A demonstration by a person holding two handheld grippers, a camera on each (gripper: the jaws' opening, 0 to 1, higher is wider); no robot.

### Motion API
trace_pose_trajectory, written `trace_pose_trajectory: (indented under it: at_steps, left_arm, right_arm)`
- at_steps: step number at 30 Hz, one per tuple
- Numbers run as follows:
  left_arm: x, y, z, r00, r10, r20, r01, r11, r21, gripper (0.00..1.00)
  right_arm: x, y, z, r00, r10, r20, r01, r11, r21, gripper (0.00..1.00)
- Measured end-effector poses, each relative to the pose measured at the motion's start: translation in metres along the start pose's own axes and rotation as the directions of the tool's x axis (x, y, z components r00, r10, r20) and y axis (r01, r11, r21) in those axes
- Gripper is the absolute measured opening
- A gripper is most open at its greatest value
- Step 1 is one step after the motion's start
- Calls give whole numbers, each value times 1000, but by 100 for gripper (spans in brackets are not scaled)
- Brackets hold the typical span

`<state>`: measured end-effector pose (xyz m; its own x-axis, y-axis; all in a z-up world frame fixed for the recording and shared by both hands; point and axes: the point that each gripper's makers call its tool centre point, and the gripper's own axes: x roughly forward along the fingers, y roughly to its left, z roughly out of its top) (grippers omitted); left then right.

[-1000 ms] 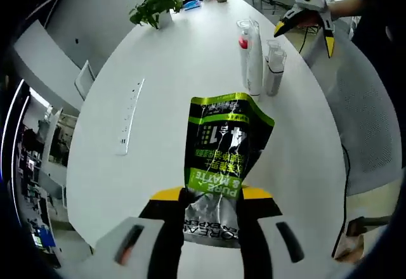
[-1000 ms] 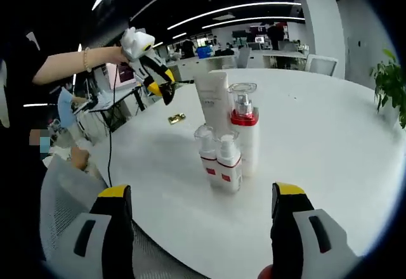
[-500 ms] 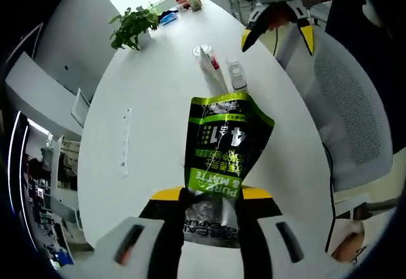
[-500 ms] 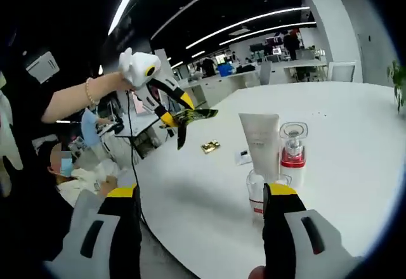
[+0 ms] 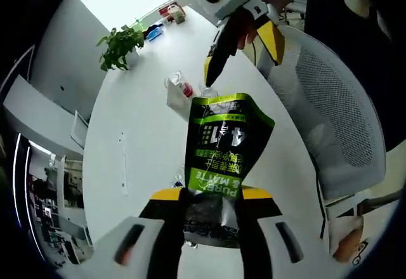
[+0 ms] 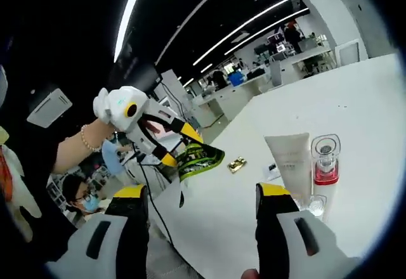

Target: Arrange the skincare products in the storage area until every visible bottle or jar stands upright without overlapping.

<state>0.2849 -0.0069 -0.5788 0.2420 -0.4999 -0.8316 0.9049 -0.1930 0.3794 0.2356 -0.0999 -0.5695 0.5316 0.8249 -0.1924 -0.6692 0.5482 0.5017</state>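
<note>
My left gripper [image 5: 212,196] is shut on the lower end of a green, black and silver sachet [image 5: 225,136], held up above the white table [image 5: 139,133]. Beyond it stand a white tube [image 5: 173,95] and a clear-capped bottle with a red band [image 5: 184,89]. My right gripper [image 5: 244,63] reaches in from the top, open, just past the sachet's upper edge. In the right gripper view my right gripper [image 6: 202,191] is open with nothing in it. There the left gripper [image 6: 179,147] holds the sachet [image 6: 200,158] up at left, with the tube [image 6: 292,165] and red-banded bottle [image 6: 325,162] upright at right.
A potted plant [image 5: 119,44] and small items sit at the table's far end, and a power strip [image 5: 124,165] lies to the left. A grey mesh chair [image 5: 330,114] stands off the table's edge. A small gold item [image 6: 238,163] lies near the tube. A person's arm [image 6: 76,149] holds the left gripper.
Both cameras have swung. The two grippers have come closer together, and the right one looms larger over the sachet. The left gripper still holds the sachet.
</note>
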Motion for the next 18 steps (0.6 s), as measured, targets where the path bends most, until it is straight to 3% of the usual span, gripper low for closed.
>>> trace_pose_trajectory:
  at_steps: [9, 12, 18]
  left_arm:
    - [-4, -13, 32, 999, 4, 32, -7, 996, 92, 33]
    - [-4, -16, 40, 999, 0, 54, -6, 994, 109, 33]
    - [-5, -22, 51, 997, -8, 76, -1, 993, 117, 33]
  right_arm:
    - [6, 14, 2, 997, 74, 15, -76, 991, 108, 60]
    - [8, 18, 4, 995, 92, 39, -98, 978, 186, 51]
    - [11, 22, 7, 990, 123, 67, -137, 957, 257, 23]
